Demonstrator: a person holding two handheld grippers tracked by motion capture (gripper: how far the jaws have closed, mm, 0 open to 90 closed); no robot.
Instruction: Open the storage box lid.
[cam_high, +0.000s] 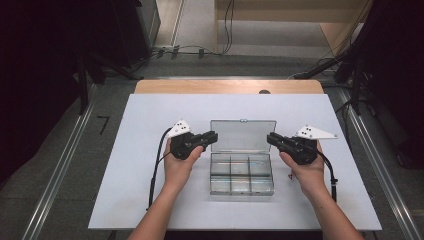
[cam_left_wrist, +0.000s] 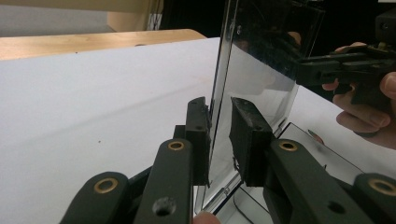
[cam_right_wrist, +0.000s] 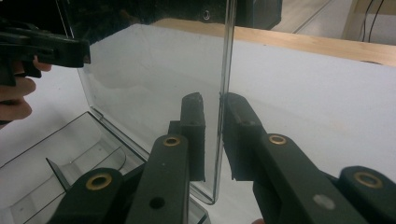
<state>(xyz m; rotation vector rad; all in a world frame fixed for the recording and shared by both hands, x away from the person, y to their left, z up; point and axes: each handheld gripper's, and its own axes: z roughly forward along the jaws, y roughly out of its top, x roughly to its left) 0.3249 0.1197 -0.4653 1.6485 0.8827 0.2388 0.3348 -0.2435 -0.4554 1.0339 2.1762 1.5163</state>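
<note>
A clear plastic compartment box (cam_high: 242, 193) sits in the middle of the white sheet, its compartments empty. Its clear lid (cam_high: 243, 135) stands raised at the back. My left gripper (cam_high: 214, 136) is at the lid's left edge and my right gripper (cam_high: 270, 137) at its right edge. In the left gripper view the lid (cam_left_wrist: 261, 60) stands edge-on between my left gripper's (cam_left_wrist: 219, 105) jaws: one pad is close against it, the other a little off. In the right gripper view the lid (cam_right_wrist: 154, 79) likewise passes between my right gripper's (cam_right_wrist: 212, 100) jaws, with a gap at one pad.
The white sheet (cam_high: 150, 175) covers a wooden table (cam_high: 225, 86) whose far edge shows behind it. Cables trail from both grippers over the sheet. Grey floor, metal rails and dark stands surround the table.
</note>
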